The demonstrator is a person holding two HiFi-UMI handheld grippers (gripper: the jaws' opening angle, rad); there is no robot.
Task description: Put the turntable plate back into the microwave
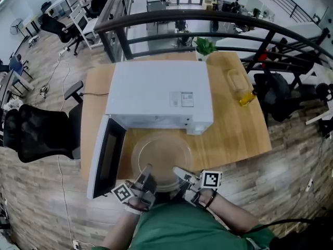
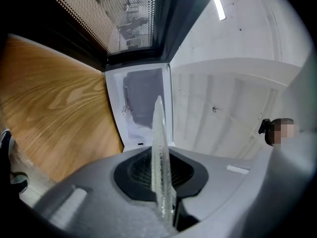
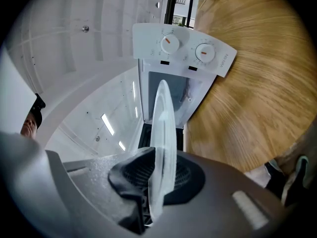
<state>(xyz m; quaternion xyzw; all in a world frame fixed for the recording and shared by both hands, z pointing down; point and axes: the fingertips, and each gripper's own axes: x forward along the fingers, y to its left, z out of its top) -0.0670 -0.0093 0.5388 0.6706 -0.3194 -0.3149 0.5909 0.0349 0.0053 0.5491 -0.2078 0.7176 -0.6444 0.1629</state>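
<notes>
From the head view, the clear turntable plate (image 1: 161, 155) lies flat and level above the bench (image 1: 244, 129), just before the white microwave (image 1: 158, 95), whose door (image 1: 106, 158) hangs open to the left. A label (image 1: 181, 99) on the microwave's top is too small to read. The left hand-held gripper (image 1: 146, 172) and right hand-held gripper (image 1: 180, 172) meet the plate's near rim. The left gripper view alone shows the door's mesh window (image 2: 114, 19), with the jaws clenched on the plate's edge (image 2: 161, 152). The right gripper view alone shows the control panel (image 3: 185, 48) with two dials, its print illegible, and the jaws grasping the rim (image 3: 162, 133).
</notes>
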